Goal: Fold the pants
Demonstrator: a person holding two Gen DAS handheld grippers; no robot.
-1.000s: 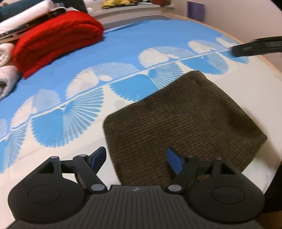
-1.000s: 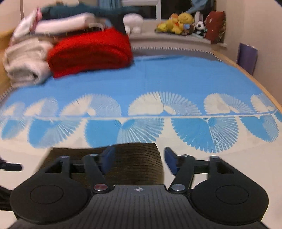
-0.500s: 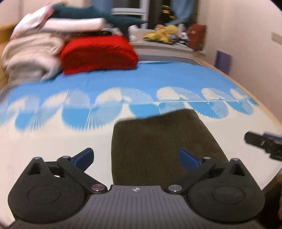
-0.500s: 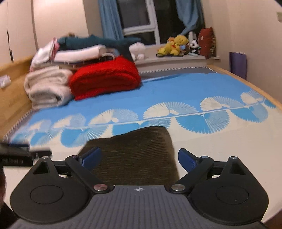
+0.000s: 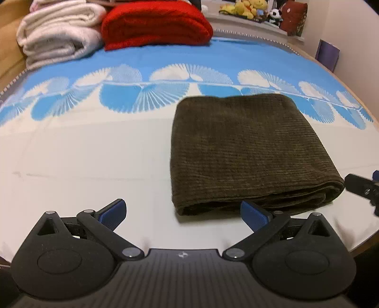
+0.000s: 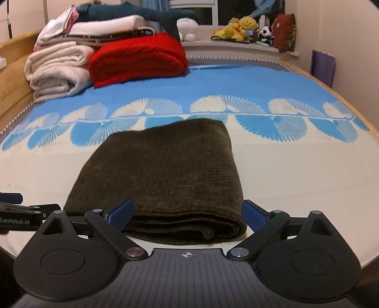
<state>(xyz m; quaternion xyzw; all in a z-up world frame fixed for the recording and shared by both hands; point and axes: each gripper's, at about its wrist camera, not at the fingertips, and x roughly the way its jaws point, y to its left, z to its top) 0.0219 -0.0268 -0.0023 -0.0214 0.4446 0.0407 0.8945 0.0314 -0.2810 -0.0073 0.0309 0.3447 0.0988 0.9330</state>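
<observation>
Left wrist view, far left: folded cream blankets [image 5: 56,35] stacked at the head of the bed, a folded red blanket [image 5: 156,23] right beside them, both on the blue-and-white fan-print bedspread [image 5: 71,147]. Left gripper [image 5: 182,213] hangs low over the plain white part of the spread, pitched down and forward; its blue-padded fingers [image 5: 113,212] are spread wide with nothing between them, just bare sheet. The right pad sits just in front of the near-left corner of the pants, contact cannot be told. The pants [image 5: 244,151], dark olive-brown corduroy, lie folded into a thick rectangle on the bed, right of centre in this view, layered open edges facing the camera. At the far right edge the tip of the right gripper [image 5: 362,187] pokes in just beside the pants' near-right corner. Back right: stuffed toys [image 5: 246,9] on the window ledge. Right wrist view: left gripper's black body [image 6: 19,215] shows at the left edge, near the pants' left side. Right gripper [image 6: 187,213] is angled down and straight at the fold's near edge, fingers [image 6: 253,214] spread wide, straddling the near-right part of the pants [image 6: 161,170]; pads not pressing the cloth. No hand or sleeve visible.
</observation>
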